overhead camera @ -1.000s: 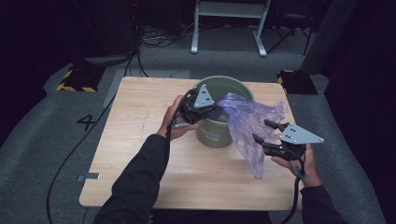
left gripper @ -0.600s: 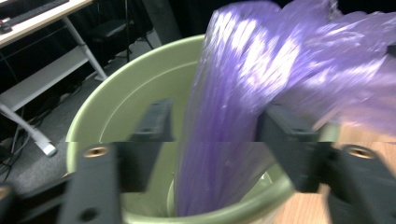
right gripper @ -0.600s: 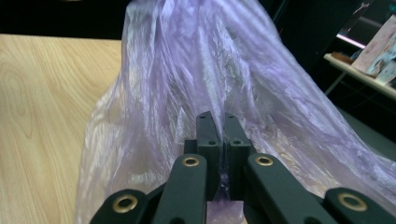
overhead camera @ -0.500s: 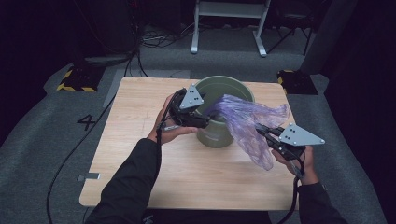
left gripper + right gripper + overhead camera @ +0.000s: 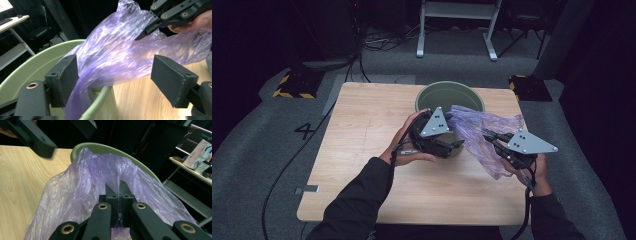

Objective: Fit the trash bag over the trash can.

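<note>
Now that the left gripper (image 5: 455, 145) has let go of the purple bag (image 5: 484, 135) and drawn back, jaws spread wide at the green bin's (image 5: 450, 93) six o'clock rim, lining likely needs a fresh hold, while the right gripper (image 5: 486, 134) stays clamped on the bag's edge at four o'clock.

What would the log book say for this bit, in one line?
left gripper: open, bag between jaws, unpressed | right gripper: shut on purple bag | bag: draped over green bucket rim | table
</note>
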